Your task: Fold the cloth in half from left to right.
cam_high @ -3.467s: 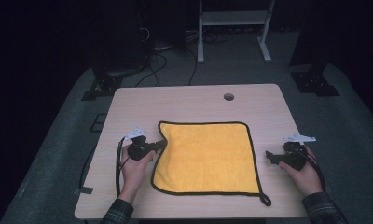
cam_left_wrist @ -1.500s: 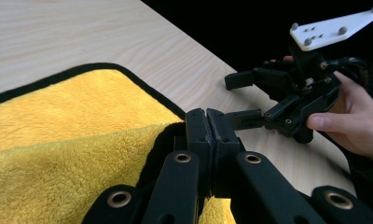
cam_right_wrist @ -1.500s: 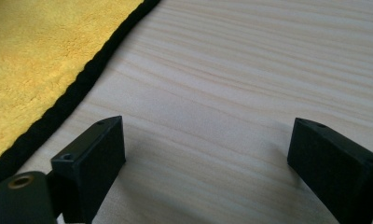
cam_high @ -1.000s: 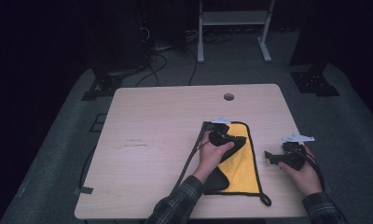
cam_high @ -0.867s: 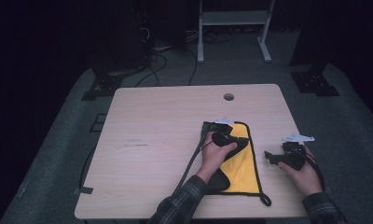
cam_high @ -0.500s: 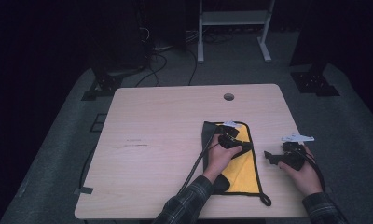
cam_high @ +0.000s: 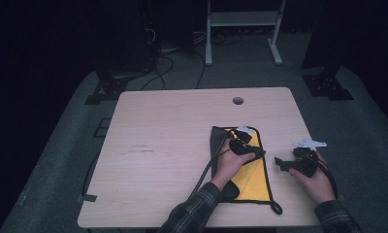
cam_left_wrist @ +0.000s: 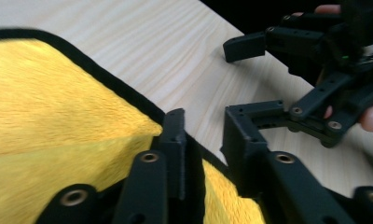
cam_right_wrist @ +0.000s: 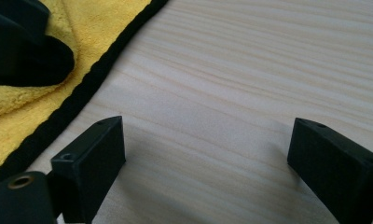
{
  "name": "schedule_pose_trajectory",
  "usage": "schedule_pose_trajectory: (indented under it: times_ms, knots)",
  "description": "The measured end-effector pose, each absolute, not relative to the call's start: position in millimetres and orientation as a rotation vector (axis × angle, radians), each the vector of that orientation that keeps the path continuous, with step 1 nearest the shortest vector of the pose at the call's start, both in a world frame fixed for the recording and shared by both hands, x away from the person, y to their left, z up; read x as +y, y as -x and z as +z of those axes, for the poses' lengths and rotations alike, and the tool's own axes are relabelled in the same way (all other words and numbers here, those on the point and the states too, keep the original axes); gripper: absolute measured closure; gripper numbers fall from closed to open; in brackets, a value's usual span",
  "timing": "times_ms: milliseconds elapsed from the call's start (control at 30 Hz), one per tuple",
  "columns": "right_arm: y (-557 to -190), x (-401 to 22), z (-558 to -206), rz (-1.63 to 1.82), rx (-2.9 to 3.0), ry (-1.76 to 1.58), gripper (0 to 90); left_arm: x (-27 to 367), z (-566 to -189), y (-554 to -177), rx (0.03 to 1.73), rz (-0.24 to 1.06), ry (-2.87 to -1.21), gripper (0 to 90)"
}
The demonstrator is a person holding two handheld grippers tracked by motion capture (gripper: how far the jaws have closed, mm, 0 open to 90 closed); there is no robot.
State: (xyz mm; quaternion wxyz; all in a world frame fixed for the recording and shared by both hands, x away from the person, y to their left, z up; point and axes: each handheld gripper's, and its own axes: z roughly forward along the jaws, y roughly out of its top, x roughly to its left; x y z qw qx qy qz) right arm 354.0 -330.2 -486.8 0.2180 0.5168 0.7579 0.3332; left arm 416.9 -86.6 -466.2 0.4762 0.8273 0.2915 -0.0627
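A yellow cloth (cam_high: 250,183) with black trim lies folded in half on the right part of the table, its dark underside (cam_high: 219,141) facing up. My left gripper (cam_high: 253,153) rests at the cloth's right edge. Its jaws have just been opening. In the left gripper view the left gripper (cam_left_wrist: 204,119) stands open, one jaw on the yellow cloth (cam_left_wrist: 58,102), and only trim and wood show in the gap. My right gripper (cam_high: 280,163) lies open on bare wood just right of the cloth. In the right gripper view the right gripper (cam_right_wrist: 208,130) holds nothing.
The light wooden table (cam_high: 172,126) has a small round hole (cam_high: 237,100) near its far edge. A black hanging loop (cam_high: 276,208) trails from the cloth's near right corner. Cables and stand legs lie on the dark floor behind.
My left gripper carried the cloth's edge across to the right, folding the cloth in half, and its jaws have parted. The right hand has not moved.
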Motion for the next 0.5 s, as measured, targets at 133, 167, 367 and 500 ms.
schedule_pose_trajectory:
  times_ms: [133,167,367,500]
  knots:
    - [-354.0,-330.2,-486.8,0.922,2.098,-1.43,9.9,-62.4,-453.0,-414.3,0.718,-0.095,-2.023,58.0]
    - [-354.0,-330.2,-486.8,0.922,2.098,-1.43,9.9,-56.7,-450.9,-413.6,0.719,-0.084,-2.028,56.2]
    - [-354.0,-329.8,-486.8,0.921,2.095,-1.433,9.8,-8.4,-443.0,-406.0,0.787,0.039,-2.046,42.7]
    - [-354.0,-329.4,-486.8,0.92,2.093,-1.436,9.9,15.9,-446.6,-403.4,0.833,0.11,-2.065,37.3]
